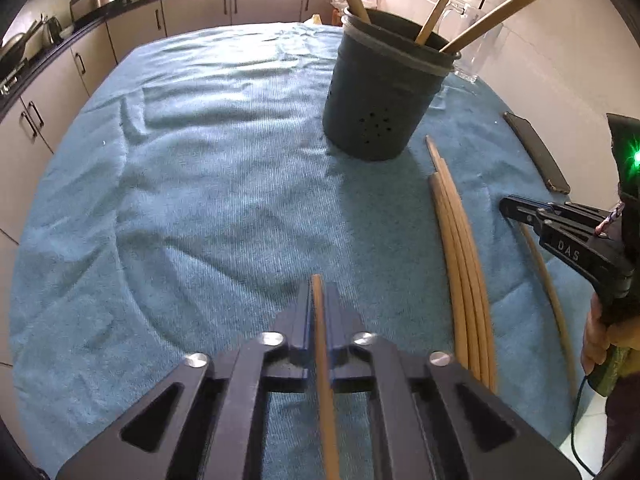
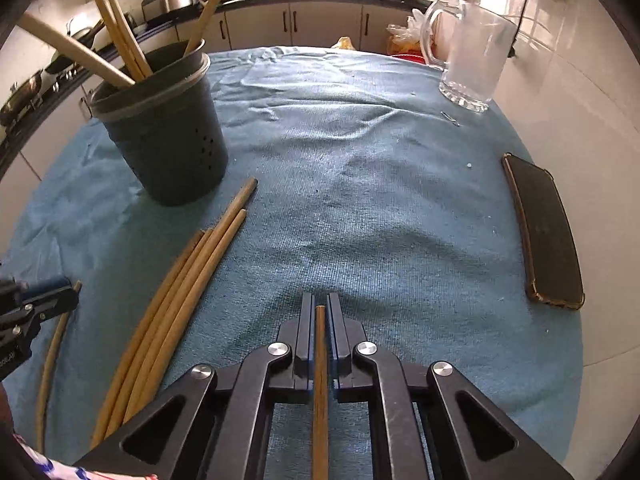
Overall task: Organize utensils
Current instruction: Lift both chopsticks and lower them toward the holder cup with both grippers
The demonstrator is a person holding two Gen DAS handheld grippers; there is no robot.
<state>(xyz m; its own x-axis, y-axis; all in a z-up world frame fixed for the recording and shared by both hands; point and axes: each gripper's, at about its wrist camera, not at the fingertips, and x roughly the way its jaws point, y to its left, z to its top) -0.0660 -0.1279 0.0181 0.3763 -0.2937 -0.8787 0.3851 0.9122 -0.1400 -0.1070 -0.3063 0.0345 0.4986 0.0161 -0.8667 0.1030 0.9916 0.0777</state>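
Note:
A dark perforated utensil holder (image 1: 380, 104) (image 2: 164, 128) stands upright on the blue towel (image 1: 200, 180), with several wooden chopsticks leaning in it. More chopsticks (image 1: 460, 260) (image 2: 180, 292) lie bundled on the towel in front of the holder, between the two grippers. My left gripper (image 1: 319, 292) is shut on a single chopstick (image 1: 322, 360), whose tip pokes just past the fingertips. In the right wrist view my right gripper (image 2: 320, 304) is likewise shut on one chopstick (image 2: 320, 380). Each gripper also shows at the edge of the other's view: right gripper (image 1: 506, 206), left gripper (image 2: 70, 294).
A glass jug (image 2: 472, 64) stands at the far right of the table. A dark phone (image 2: 548, 240) (image 1: 536, 152) lies near the right edge by the tiled wall. Kitchen cabinets (image 1: 192, 12) and a counter with pots run behind and to the left.

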